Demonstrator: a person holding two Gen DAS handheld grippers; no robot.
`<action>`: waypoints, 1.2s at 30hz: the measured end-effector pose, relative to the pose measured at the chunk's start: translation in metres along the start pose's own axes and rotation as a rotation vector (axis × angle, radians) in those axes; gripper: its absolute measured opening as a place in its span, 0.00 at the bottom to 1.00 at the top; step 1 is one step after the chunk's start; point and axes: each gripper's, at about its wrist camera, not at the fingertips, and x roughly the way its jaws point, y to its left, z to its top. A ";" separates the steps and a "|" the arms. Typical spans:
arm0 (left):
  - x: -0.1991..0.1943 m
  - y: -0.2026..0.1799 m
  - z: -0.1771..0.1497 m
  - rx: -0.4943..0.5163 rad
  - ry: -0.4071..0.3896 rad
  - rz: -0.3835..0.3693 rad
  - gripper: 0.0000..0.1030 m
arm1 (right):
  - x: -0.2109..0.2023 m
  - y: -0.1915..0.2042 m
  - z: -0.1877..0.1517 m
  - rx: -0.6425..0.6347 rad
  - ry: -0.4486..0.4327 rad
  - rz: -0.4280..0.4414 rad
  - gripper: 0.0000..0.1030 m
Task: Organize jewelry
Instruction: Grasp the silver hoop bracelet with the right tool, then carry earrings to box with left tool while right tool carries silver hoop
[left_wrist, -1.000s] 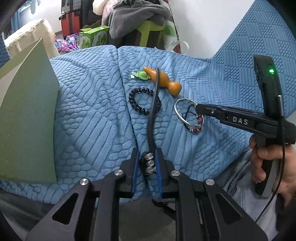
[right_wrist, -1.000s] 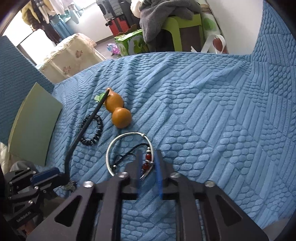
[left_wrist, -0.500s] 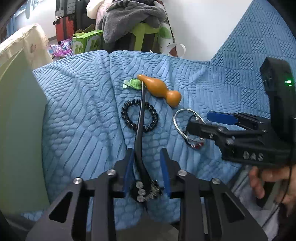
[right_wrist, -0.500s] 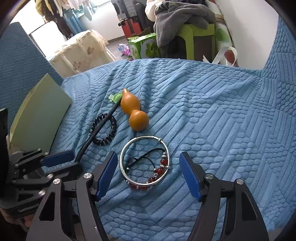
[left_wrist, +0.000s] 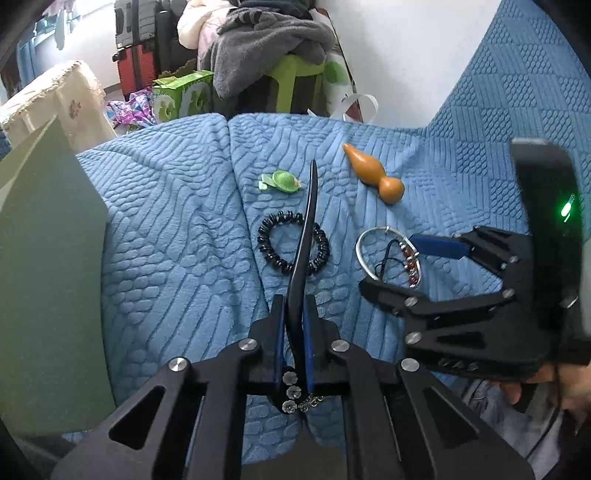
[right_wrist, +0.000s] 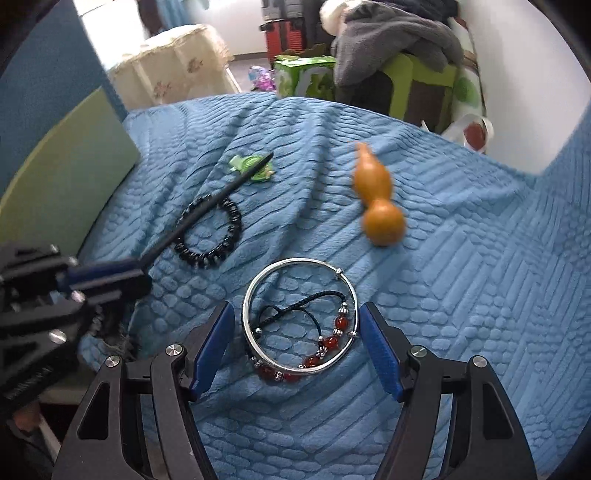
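My left gripper (left_wrist: 294, 325) is shut on a black hair stick (left_wrist: 307, 236) with silver flower charms, holding it above the blue sofa cover (left_wrist: 177, 236). The stick also shows in the right wrist view (right_wrist: 207, 214). My right gripper (right_wrist: 297, 347) is open, its blue pads on either side of a silver bangle (right_wrist: 300, 317) that lies with a red-bead cord bracelet (right_wrist: 325, 347). The bangle also shows in the left wrist view (left_wrist: 373, 254). A black bead bracelet (left_wrist: 293, 242), a green clip (left_wrist: 282, 181) and an orange gourd (left_wrist: 373, 171) lie beyond.
A green board (left_wrist: 48, 280) leans at the left edge of the sofa. Beyond the cushion stand a green stool with grey clothes (left_wrist: 273, 44), a green box (left_wrist: 184, 96) and suitcases. The sofa back (left_wrist: 517, 85) rises at the right.
My left gripper opened, then shut on the hair stick and raised it. My right gripper opened wide and moved in around the silver bangle.
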 end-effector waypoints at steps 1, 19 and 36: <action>-0.001 0.000 0.001 -0.003 -0.003 0.000 0.09 | -0.001 0.000 0.000 -0.001 -0.009 -0.003 0.61; -0.037 0.015 0.004 -0.102 -0.034 -0.026 0.09 | -0.052 -0.003 0.003 0.181 -0.097 0.020 0.61; -0.131 0.007 0.043 -0.106 -0.141 -0.099 0.09 | -0.147 0.024 0.031 0.263 -0.189 0.031 0.61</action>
